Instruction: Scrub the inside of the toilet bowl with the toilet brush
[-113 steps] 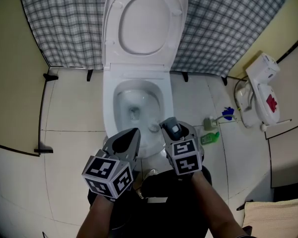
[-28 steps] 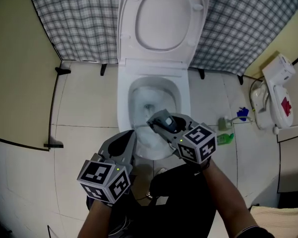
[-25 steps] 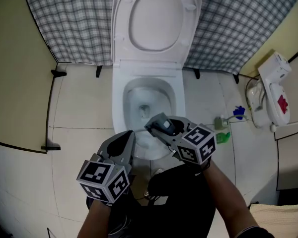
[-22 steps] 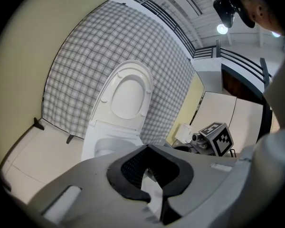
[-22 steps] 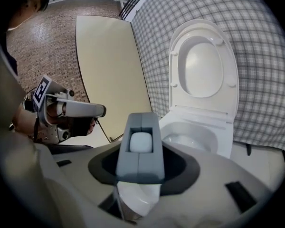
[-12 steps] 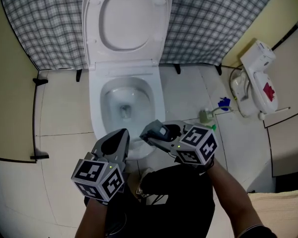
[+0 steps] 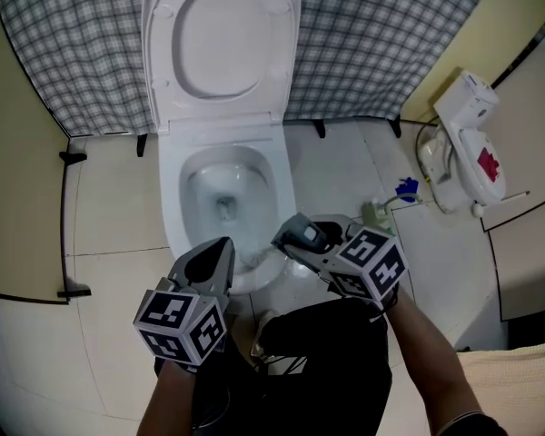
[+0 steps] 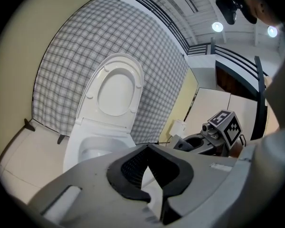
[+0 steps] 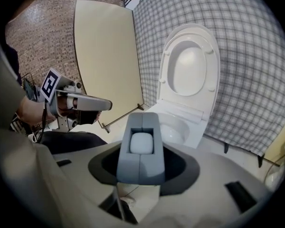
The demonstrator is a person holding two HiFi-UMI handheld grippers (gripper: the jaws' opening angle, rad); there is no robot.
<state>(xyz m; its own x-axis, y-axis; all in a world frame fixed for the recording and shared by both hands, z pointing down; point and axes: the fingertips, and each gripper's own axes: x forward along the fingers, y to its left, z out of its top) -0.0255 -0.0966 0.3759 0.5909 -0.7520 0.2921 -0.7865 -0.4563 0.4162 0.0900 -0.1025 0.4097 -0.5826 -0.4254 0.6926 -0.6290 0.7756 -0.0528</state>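
The white toilet bowl [image 7: 225, 193] stands open, its lid and seat [image 7: 220, 34] tipped up against a checked wall. My left gripper [image 7: 216, 254] hovers just before the bowl's front rim, shut, with its dark pads meeting at the tips and nothing between them. My right gripper [image 7: 300, 236] hangs to the right of the front rim, shut on a grey block [image 9: 141, 163] with a pale oval inset. A thin tool with a blue head [image 7: 405, 189] lies on the floor right of the toilet beside a green item [image 7: 377, 214]. Both are too small to identify.
A white wall unit with a red label [image 7: 468, 139] hangs at the right. A yellow panel [image 7: 9, 198] with black floor brackets [image 7: 73, 157] bounds the left. The person's dark trousers [image 7: 318, 361] fill the near floor. A beige cloth [image 7: 518, 393] shows at the bottom right.
The view has swung right, so the toilet sits further left in it. My right gripper has drifted from over the bowl's front rim to its right side. The left has barely moved.
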